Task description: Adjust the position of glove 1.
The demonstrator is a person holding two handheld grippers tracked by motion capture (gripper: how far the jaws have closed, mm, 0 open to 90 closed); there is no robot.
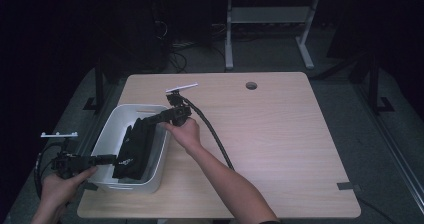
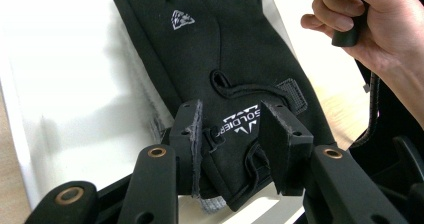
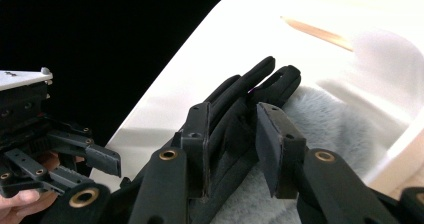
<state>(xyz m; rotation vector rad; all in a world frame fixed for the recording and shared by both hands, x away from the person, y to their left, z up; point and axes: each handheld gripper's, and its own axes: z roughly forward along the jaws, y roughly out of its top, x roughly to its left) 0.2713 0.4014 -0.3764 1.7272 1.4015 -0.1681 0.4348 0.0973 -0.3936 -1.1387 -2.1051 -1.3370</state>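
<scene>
- Glove, black, lies in the white bin at the table's left front, long axis running from the bin's near left end up toward its far right.
- Its fingers point at the far end, the cuff at the near end; in the high view it reads as one dark mass, so whether it is one glove or a pair I cannot tell.
- Grey fleece under it shows in the right gripper view, cut off by the jaws.
- Left gripper has its jaws apart either side of the cuff, pads just clear of the printed fabric.
- Right gripper has its jaws apart around the glove fingers; contact is hard to make out.
</scene>
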